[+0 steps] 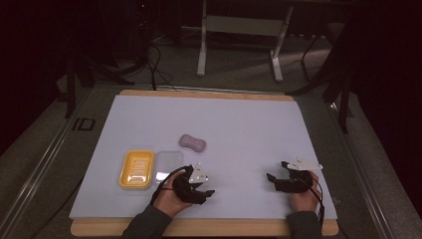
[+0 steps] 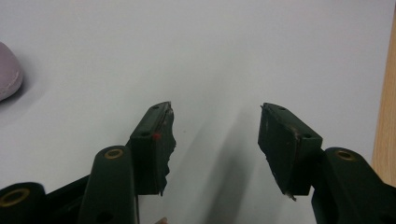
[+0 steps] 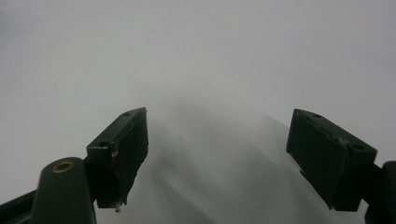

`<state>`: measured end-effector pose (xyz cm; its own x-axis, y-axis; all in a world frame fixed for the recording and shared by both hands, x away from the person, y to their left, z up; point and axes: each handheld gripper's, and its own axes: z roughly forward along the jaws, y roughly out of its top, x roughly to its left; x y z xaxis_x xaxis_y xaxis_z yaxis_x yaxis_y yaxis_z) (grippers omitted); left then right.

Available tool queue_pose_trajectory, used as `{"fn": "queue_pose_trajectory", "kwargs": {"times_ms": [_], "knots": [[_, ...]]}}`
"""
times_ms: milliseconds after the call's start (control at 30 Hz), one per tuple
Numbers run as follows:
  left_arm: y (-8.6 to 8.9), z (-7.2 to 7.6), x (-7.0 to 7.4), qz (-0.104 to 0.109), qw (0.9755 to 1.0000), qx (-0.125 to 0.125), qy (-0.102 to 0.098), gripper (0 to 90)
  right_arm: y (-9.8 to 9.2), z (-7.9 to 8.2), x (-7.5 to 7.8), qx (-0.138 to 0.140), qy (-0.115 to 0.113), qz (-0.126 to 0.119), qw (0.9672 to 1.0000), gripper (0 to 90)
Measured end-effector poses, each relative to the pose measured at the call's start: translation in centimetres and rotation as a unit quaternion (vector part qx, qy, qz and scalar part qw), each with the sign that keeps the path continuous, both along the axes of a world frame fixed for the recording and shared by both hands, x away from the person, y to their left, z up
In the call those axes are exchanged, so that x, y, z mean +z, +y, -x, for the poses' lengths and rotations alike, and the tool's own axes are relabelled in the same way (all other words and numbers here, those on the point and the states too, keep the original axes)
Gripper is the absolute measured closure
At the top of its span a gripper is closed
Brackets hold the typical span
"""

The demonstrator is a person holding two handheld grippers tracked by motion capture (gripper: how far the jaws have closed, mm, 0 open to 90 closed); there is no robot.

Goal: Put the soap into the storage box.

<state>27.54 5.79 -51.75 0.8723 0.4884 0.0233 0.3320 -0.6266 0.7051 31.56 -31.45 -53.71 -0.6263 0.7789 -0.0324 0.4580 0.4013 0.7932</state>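
Note:
A pale purple soap bar [image 1: 192, 142] lies on the white table sheet [image 1: 239, 124], a little past centre. Left of it rests a yellow soap dish [image 1: 136, 169] with a clear lid [image 1: 168, 164] beside it. My left gripper [image 1: 208, 186] sits near the front edge, just right of the lid, open and holding nothing. In the left gripper view the jaws [image 2: 215, 126] stand apart over bare sheet, and the soap bar [image 2: 8, 74] shows at the far left edge. My right gripper [image 1: 276, 172] rests at the front right, open and empty; its jaws [image 3: 217, 135] are spread wide over bare sheet.
The wooden table edge [image 1: 199, 228] runs along the front and shows at the right in the left gripper view [image 2: 386, 116]. Beyond the table stand a white metal frame [image 1: 239, 30] and cables on the floor [image 1: 154, 64].

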Motion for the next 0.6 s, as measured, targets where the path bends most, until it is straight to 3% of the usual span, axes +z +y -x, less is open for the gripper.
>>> {"fn": "queue_pose_trajectory", "kwargs": {"times_ms": [267,600], "knots": [[0.8,-0.6,1.1,0.0,0.9999,0.001,-0.014,47.3,-0.2,0.2,0.1,-0.005,-0.011,-0.007,0.9999,19.7],[2.5,-1.9,2.3,0.012,0.9998,-0.004,-0.017,46.1,-0.1,0.3,0.0,0.001,-0.014,-0.004,0.9999,19.8]]}}
